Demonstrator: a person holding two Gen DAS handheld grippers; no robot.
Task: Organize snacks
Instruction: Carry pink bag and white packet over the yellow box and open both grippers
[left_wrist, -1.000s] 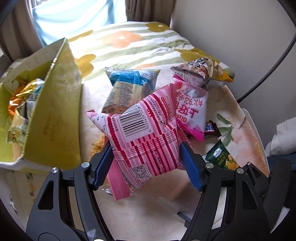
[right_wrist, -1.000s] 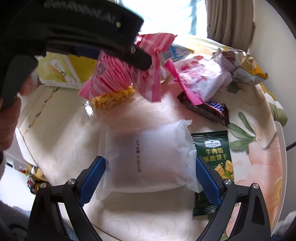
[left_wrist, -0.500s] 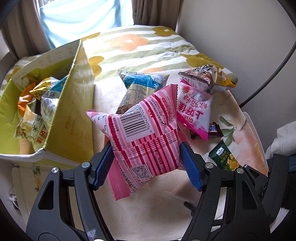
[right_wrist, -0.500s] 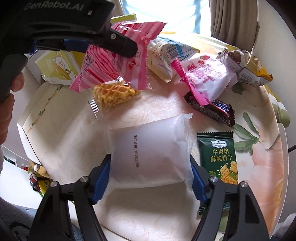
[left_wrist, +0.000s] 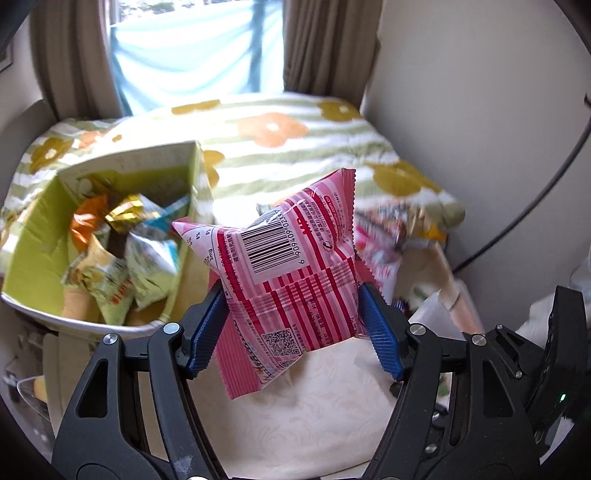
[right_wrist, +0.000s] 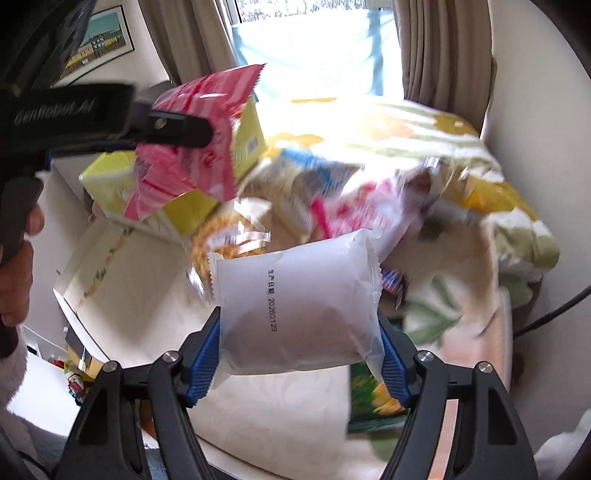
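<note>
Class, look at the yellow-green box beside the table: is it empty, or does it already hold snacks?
Already holding snacks. The left wrist view shows the open-topped box with several crumpled packets piled inside.

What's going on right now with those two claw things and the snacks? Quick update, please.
Left gripper shut on pink striped packet, beside the yellow-green box. Right gripper shut on white packet, off the table. Nothing blocking the box.

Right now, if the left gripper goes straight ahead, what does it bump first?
Probably nothing close. The left gripper, clamping the pink striped packet, aims just right of the yellow box, toward the flowered blanket; depth is unclear.
</note>
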